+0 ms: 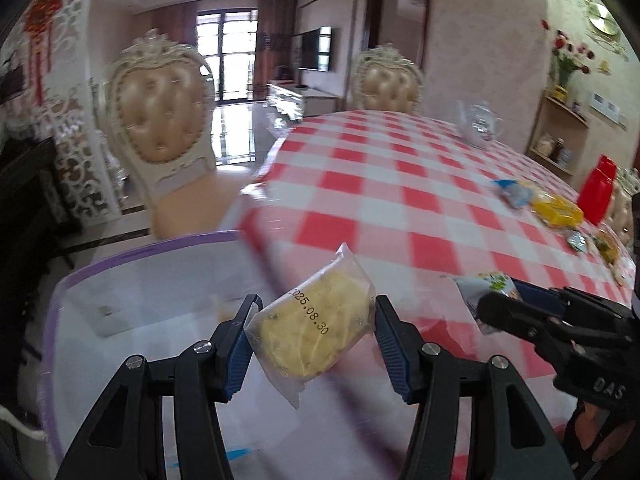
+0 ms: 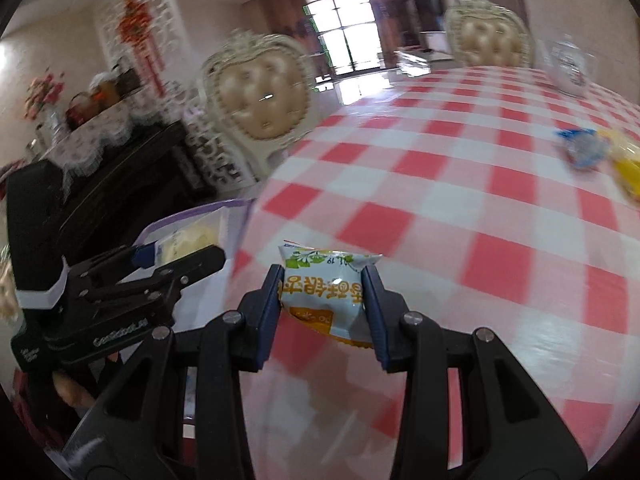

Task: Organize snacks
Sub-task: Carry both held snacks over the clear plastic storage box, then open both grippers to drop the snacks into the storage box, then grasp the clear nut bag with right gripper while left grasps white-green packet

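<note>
Carrying step — left gripper [image 1: 314,338] pinches a clear-wrapped cake [image 1: 312,330], right gripper [image 2: 326,300] a printed snack packet [image 2: 328,292]; next, release both inside the purple-rimmed bin [image 1: 120,256].

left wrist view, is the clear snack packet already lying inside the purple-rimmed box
No, the clear snack packet hangs between the fingers of the left hand-held gripper, above the purple-rimmed box.
</note>
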The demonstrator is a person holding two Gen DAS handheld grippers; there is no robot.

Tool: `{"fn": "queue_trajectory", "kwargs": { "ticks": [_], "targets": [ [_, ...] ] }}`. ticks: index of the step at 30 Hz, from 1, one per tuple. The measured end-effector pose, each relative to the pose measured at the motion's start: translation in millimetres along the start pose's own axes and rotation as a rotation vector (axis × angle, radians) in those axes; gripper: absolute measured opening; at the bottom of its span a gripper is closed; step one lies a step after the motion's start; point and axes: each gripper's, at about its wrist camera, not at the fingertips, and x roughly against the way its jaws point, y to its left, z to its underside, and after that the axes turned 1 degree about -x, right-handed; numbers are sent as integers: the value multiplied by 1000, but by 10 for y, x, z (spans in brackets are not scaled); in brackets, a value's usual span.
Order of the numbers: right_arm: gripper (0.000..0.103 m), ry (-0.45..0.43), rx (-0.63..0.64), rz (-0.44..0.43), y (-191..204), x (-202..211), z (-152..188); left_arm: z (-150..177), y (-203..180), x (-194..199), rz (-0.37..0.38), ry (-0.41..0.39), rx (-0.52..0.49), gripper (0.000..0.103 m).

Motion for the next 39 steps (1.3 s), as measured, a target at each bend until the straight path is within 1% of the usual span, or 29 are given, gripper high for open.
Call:
{"fn": "queue_trajectory", "kwargs": {
  "ticks": [7, 12, 14, 15, 16, 17, 18, 19, 20, 21, 25, 28, 30, 31, 32, 33, 34, 36, 38, 39],
  "targets": [
    [43, 52, 126, -93, 567, -239, 67, 87, 641, 73, -111, 11, 71, 57],
    [43, 104, 231, -161, 959, -410, 164, 116, 956, 81, -183, 28, 105, 57],
    [43, 139, 273, -201, 1100, -474, 233, 120, 1062, 61, -222, 45, 122, 58],
    [45, 155, 291, -223, 1153, -509, 259, 119, 1096, 56, -241, 54, 128, 61],
    [48, 175, 307, -251, 1195, -532, 287, 120, 1129, 32, -279, 71, 135, 63],
    [51, 198, 326, -277, 1245, -564, 312, 119, 1152, 21, -318, 81, 146, 68],
    [58, 206, 338, -288, 1268, -573, 325, 117, 1173, 29, -346, 80, 162, 71],
    [65, 198, 348, -284, 1274, -558, 330, 112, 1180, 43, -357, 72, 175, 73],
    [69, 171, 352, -270, 1259, -520, 319, 103, 1163, 52, -353, 70, 179, 76],
    [73, 153, 346, -264, 1232, -489, 302, 100, 1143, 55, -348, 70, 174, 77],
    [73, 103, 268, -236, 969, -359, 179, 66, 918, 42, -329, 69, 124, 78],
    [73, 76, 217, -177, 673, -201, 121, -3, 664, 9, -285, 71, 109, 79],
    [73, 63, 178, -138, 402, -28, 107, -84, 422, -24, -216, 65, 101, 79],
    [73, 53, 161, -104, 270, 52, 104, -143, 238, -39, -158, 56, 91, 80],
    [73, 37, 141, -45, 99, 192, 113, -200, 54, -58, -100, 48, 81, 83],
    [73, 28, 124, -2, -56, 275, 112, -285, -220, -102, -12, 41, 62, 84],
    [73, 20, 107, 32, -212, 359, 112, -335, -407, -141, 51, 44, 48, 84],
    [73, 0, 48, 125, -600, 552, 119, -457, -970, -286, 202, 76, 5, 84],
    [73, -13, -15, 225, -1015, 758, 153, -525, -1452, -429, 322, 100, -31, 84],
    [73, -17, -56, 279, -1244, 874, 191, -549, -1786, -535, 379, 116, -61, 84]
  ]
}}
